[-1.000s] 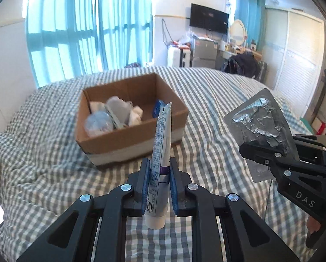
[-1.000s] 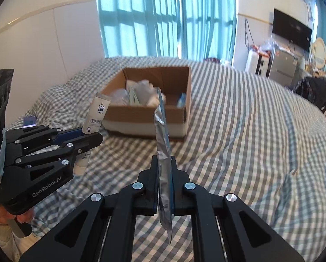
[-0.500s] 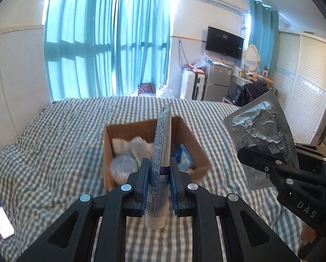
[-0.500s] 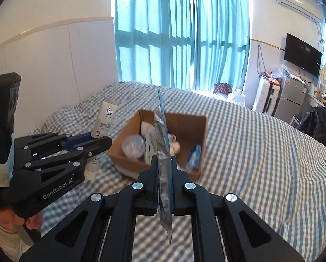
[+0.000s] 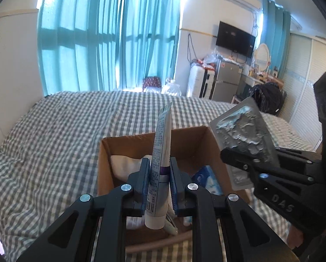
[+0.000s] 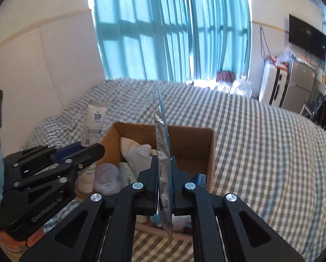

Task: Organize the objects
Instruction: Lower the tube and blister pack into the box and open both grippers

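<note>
The left gripper (image 5: pixel 159 183) is clamped tight on a white tube (image 5: pixel 160 152), both blue pads pressing flat against its sides with no gap to spare. The tube stands upright between the fingers, crimped end up, cap end hanging below the pads. It hangs right over the open cardboard box (image 5: pixel 104 159), which sits on the checked bedspread (image 5: pixel 54 131).

Over on the right, the right gripper (image 6: pixel 164 182) is pinched shut on a silver blister pack (image 6: pixel 162 152), held edge-on to its own camera so it shows as a thin foil blade rising between the pads. From the left wrist view the same pack (image 5: pixel 243 135) shows its crinkled foil face, tilted, held just above the box's right wall, with the right gripper (image 5: pixel 239 159) gripping its lower part.

In the right wrist view the left gripper (image 6: pixel 95 150) comes in from the left at the box's near left corner, the tube (image 6: pixel 94 126) poking up with its printed label showing.

Inside the box (image 6: pixel 208 150): a white cloth bundle (image 5: pixel 123 166), a clear plastic bag (image 6: pixel 106 174), and a blue packet (image 5: pixel 206 179) near the right wall. Both grippers hover side by side above the box.
</note>
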`<state>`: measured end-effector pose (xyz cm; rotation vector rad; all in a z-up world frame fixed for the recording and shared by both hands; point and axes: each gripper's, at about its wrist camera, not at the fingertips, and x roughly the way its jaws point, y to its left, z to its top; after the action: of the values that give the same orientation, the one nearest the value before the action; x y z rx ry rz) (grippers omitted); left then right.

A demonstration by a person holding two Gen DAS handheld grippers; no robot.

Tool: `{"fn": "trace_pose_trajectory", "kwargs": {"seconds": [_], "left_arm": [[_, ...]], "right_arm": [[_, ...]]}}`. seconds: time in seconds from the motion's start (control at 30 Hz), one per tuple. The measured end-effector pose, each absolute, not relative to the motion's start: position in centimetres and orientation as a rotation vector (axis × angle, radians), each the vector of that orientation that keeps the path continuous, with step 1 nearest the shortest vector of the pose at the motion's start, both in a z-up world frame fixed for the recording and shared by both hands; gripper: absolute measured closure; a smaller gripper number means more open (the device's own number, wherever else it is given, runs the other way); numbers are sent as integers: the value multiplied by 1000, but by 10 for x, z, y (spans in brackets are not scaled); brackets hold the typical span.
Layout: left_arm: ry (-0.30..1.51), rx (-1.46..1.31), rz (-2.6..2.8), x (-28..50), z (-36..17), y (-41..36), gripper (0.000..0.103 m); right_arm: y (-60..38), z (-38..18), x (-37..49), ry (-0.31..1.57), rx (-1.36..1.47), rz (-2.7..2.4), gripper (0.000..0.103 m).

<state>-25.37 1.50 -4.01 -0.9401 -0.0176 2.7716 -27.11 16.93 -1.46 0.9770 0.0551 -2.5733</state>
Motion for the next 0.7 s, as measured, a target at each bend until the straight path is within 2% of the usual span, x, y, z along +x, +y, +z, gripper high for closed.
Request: {"fn": "trace_pose_trajectory", "kwargs": {"seconds": [0.23, 0.57, 0.6, 0.63, 0.7], "left_arm": [[10, -1017, 2736, -285, -73, 23, 86], [62, -1004, 2732, -281, -73, 33, 84], [62, -1000, 2735, -281, -70, 34, 84], [67, -1000, 2741, -279, -66, 35, 82], [90, -999, 2754, -275, -58, 35, 79]], "right_arm": [[173, -59, -308, 10, 1078, -2529, 96], [187, -56, -316, -60, 1082, -2528, 95], [187, -53, -315, -57, 1076, -2531, 86], [187, -48, -313, -53, 1071, -2540, 67], [189, -36, -308, -57, 1056, -2568, 46]]}}
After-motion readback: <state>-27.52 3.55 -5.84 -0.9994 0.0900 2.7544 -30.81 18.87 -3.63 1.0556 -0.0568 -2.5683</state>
